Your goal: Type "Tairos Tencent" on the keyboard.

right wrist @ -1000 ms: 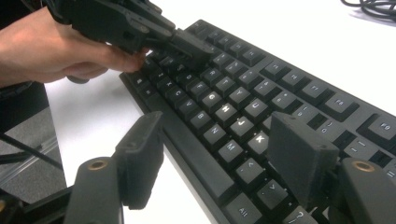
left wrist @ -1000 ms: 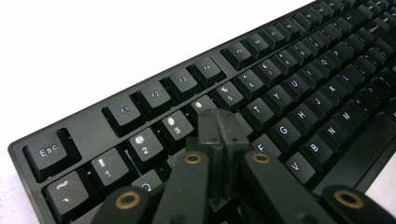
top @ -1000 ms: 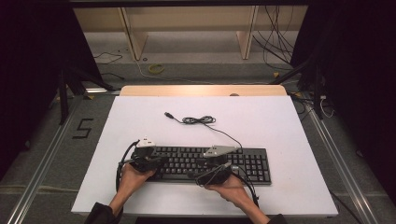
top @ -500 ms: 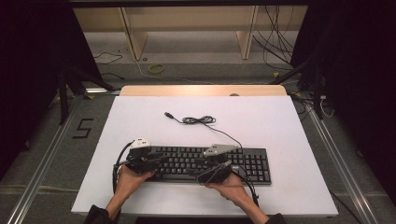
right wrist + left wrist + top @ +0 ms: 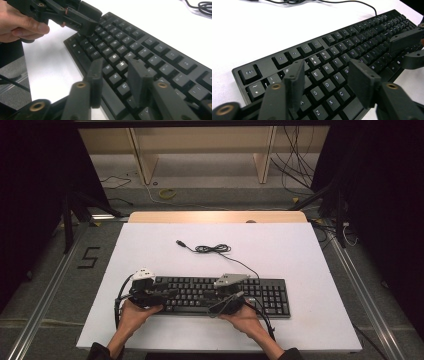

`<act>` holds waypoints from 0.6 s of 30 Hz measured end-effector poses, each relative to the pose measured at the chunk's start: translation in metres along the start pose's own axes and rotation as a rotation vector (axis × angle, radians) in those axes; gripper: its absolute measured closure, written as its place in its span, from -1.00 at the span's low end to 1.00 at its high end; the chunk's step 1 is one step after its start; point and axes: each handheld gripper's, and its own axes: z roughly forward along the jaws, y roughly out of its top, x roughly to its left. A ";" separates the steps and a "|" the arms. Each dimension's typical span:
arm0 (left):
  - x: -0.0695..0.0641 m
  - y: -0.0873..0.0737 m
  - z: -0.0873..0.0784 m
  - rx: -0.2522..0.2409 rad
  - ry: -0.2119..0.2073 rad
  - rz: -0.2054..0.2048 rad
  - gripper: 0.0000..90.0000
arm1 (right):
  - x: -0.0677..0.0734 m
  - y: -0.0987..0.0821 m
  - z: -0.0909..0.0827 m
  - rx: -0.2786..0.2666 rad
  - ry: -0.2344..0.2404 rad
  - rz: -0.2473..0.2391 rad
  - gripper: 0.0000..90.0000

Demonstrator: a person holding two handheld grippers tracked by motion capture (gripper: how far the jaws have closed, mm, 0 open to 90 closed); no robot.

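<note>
Jaws of the left gripper (image 5: 325, 82) stand parted above the letter keys at the left end of the black keyboard (image 5: 225, 295), gripping nothing; they have just been opening. Those of the right gripper (image 5: 116, 80) hang over the middle keys with a gap between them and no key pinched, having just been closing. Both tools sit low over the keyboard, each held in a hand (image 5: 132, 317) that comes in from the near edge.

That keyboard lies along the near part of a white desk (image 5: 300, 245), its long side parallel to the front edge. Its black cable (image 5: 215, 249) runs off the back and ends in a loose coil with the plug lying free.

Beyond the white top a strip of pale wood (image 5: 215, 216) shows. Behind it, a grey floor carries loose cables and a yellow ring (image 5: 167, 193), under a light wooden shelf frame (image 5: 265, 157). Dark curtains flank both sides.
</note>
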 end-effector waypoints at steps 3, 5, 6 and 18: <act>0.000 0.000 0.000 -0.004 -0.005 -0.001 -0.09 | 0.002 0.002 0.004 0.009 0.006 -0.015 0.62; 0.000 0.000 -0.001 -0.015 -0.004 -0.004 -0.10 | 0.002 0.002 0.005 0.011 0.007 -0.017 0.65; 0.000 0.000 -0.001 -0.018 -0.005 -0.005 -0.12 | 0.002 0.002 0.007 0.014 0.008 -0.016 0.68; -0.001 -0.005 -0.011 -0.065 -0.017 -0.005 -0.24 | 0.000 0.005 0.016 0.031 -0.001 -0.022 0.97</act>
